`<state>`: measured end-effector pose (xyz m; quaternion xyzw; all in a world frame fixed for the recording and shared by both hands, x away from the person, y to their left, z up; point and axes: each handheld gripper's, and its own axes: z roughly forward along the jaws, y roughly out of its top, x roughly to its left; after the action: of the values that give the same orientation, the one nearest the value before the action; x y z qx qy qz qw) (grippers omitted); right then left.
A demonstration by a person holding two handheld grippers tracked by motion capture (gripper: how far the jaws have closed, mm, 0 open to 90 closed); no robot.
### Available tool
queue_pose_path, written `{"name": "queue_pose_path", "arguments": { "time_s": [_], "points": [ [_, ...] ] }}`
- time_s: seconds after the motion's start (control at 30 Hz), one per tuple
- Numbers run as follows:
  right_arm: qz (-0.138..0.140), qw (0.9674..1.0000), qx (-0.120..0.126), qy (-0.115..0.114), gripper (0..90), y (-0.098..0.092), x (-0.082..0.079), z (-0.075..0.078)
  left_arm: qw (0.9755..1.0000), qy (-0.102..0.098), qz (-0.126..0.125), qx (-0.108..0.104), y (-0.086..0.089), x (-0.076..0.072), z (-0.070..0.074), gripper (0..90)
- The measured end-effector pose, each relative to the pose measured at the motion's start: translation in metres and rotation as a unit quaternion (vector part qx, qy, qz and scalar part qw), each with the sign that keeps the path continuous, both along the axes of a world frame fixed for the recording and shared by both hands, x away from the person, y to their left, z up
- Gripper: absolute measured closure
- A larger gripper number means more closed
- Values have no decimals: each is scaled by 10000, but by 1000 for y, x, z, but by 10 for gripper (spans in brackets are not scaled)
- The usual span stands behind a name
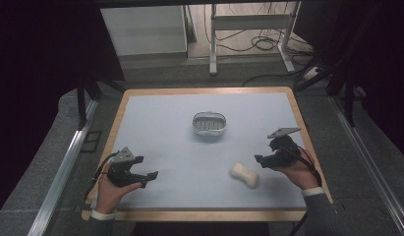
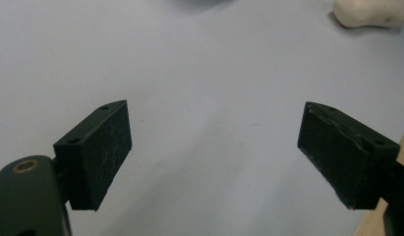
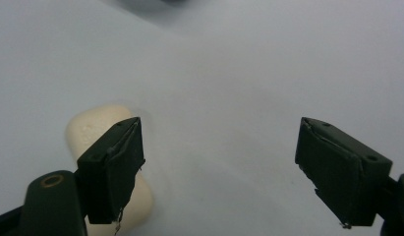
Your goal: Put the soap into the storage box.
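From the high view I see the pale blue tabletop (image 1: 155, 128) with a small white basket (image 1: 209, 123) standing near its middle, and a cream, bone-shaped soap bar (image 1: 245, 175) lying on the near right part, well apart from the basket. My right gripper (image 1: 261, 160) hovers just beside the bar on its right, jaws spread and empty; my left gripper (image 1: 149, 178) sits at the near left, also spread and holding nothing, well away from both things. In the left gripper view, the left gripper (image 2: 214, 147) stands wide open over bare tabletop, and the soap bar (image 2: 369, 11) peeks in at the top right corner, far off. In the right gripper view, the right gripper (image 3: 219, 162) is wide open too, and the soap bar (image 3: 91, 129) lies low on the left, partly behind the left-hand jaw rather than between the two. As I judge it, the work has barely begun: the bar is not yet gripped, the jaws must first be lined up around it, and the carry to the basket is all still to do.
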<state>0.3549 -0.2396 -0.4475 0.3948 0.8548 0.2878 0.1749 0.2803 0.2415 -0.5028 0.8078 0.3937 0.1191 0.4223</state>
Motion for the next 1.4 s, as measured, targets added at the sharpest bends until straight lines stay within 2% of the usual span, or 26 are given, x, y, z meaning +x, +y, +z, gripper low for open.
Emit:
{"name": "queue_pose_path", "arguments": {
  "time_s": [0.2,0.37,0.4,0.57,0.7,0.77,0.83,0.87,0.97,1.13,1.27,1.4],
  "points": [
    [170,9998,-47,-7,206,11,-3,5,10000,0,-18,21,-1,0,0,135],
    [297,9992,-182,200,209,19,-3,5,10000,10,-25,6,-1,-1,1,135],
    [396,9983,-269,316,210,24,-3,4,10000,1,-22,10,-1,-1,1,135],
    [566,9960,-419,543,218,34,-5,-1,10000,5,-31,26,-1,-1,1,135],
    [642,9951,-521,537,240,39,-4,-5,10000,16,-51,33,-2,-1,0,135],
    [687,9943,-531,622,244,43,-5,-8,10000,17,-59,30,-2,-1,0,135],
    [795,9922,-630,730,257,49,-6,-12,10000,17,-57,34,-2,-1,0,135],
    [795,9922,-630,730,257,49,-6,-12,10000,16,-58,38,-2,-1,0,135],
    [918,9886,-775,906,281,55,-7,-16,10000,19,-62,35,-2,-1,0,135],
    [1087,9837,-985,1036,313,65,-9,-23,10000,18,-62,28,-2,-1,1,135],
    [1120,9801,-1150,1171,322,70,-10,-29,10000,19,-66,34,-3,-1,0,135],
    [1107,9782,-1211,1271,333,71,-9,-32,10000,17,-69,27,-2,-1,1,135]
  ]
}}
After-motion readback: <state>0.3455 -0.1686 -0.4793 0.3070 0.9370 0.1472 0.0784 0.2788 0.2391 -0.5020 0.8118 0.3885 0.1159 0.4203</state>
